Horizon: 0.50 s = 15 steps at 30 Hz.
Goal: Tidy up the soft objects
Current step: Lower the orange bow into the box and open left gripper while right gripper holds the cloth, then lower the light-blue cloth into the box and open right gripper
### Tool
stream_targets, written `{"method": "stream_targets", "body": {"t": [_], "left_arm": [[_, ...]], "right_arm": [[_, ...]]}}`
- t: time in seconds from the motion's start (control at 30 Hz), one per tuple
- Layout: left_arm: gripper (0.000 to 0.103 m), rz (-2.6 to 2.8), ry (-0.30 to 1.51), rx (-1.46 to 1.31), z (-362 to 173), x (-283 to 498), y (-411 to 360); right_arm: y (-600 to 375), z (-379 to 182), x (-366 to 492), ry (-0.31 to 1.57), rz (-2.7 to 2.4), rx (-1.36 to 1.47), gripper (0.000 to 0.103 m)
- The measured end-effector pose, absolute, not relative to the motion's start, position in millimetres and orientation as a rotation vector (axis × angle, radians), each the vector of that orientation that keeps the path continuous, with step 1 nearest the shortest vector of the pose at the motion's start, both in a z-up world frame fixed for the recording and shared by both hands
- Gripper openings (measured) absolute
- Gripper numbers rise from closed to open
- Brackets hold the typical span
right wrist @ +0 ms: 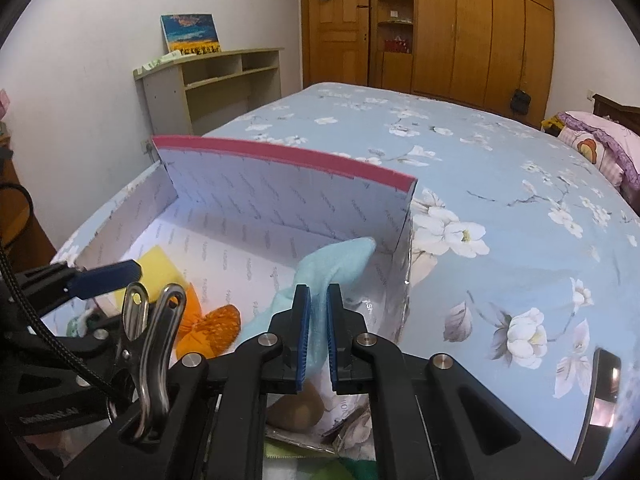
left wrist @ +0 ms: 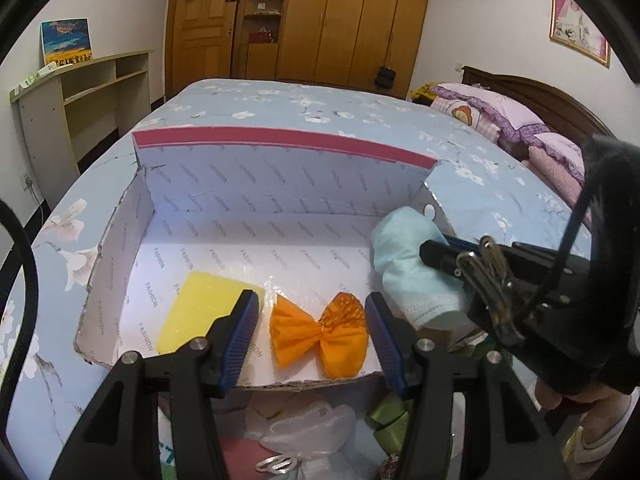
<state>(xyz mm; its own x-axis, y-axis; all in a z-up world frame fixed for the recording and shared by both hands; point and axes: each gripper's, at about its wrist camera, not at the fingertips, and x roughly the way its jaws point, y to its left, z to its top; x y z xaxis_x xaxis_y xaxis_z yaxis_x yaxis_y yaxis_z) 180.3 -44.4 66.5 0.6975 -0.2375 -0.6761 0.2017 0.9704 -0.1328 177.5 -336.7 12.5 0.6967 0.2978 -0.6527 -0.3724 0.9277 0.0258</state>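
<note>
An open cardboard box (left wrist: 256, 184) with a white printed lining and a pink-edged flap sits on the bed. Inside lie a yellow sponge (left wrist: 204, 312) and an orange bow-shaped cloth (left wrist: 320, 332). My left gripper (left wrist: 312, 332) is open, its jaws either side of the orange cloth at the box's near edge. My right gripper (right wrist: 319, 332) is shut on a light blue cloth (right wrist: 332, 264) and holds it over the box's right end; the cloth also shows in the left wrist view (left wrist: 408, 264). The box (right wrist: 280, 208), sponge (right wrist: 156, 264) and orange cloth (right wrist: 212, 328) show in the right wrist view.
The bed (right wrist: 500, 184) has a blue floral cover, with pink pillows (left wrist: 500, 116) at its head. Below the box's near edge lie a white mesh puff (left wrist: 308, 428) and a green ribbon (left wrist: 388, 416). A beige shelf unit (left wrist: 80, 100) and wooden wardrobes (left wrist: 340, 20) line the walls.
</note>
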Motion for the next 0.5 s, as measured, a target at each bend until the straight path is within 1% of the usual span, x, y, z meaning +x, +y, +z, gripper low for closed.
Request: {"method": "stream_targets", "body": {"t": [0.17, 0.2, 0.23, 0.43, 0.5], "left_arm": [[0.058, -0.236, 0.766, -0.049, 67, 176, -40], [0.058, -0.236, 0.767, -0.051, 67, 175, -39], [0.058, -0.237, 0.769, -0.051, 68, 174, -39], [0.058, -0.212, 0.776, -0.031, 69, 161, -32], [0.058, -0.206, 0.783, -0.028, 70, 155, -30]], "right_arm": [[-339, 6, 179, 0.726, 0.368, -0.110, 0.009], [-341, 6, 179, 0.730, 0.367, -0.102, 0.013], [-343, 6, 179, 0.728, 0.361, -0.093, 0.020], [-346, 17, 168, 0.686, 0.367, -0.068, 0.032], [-345, 20, 163, 0.676, 0.363, -0.072, 0.035]]}}
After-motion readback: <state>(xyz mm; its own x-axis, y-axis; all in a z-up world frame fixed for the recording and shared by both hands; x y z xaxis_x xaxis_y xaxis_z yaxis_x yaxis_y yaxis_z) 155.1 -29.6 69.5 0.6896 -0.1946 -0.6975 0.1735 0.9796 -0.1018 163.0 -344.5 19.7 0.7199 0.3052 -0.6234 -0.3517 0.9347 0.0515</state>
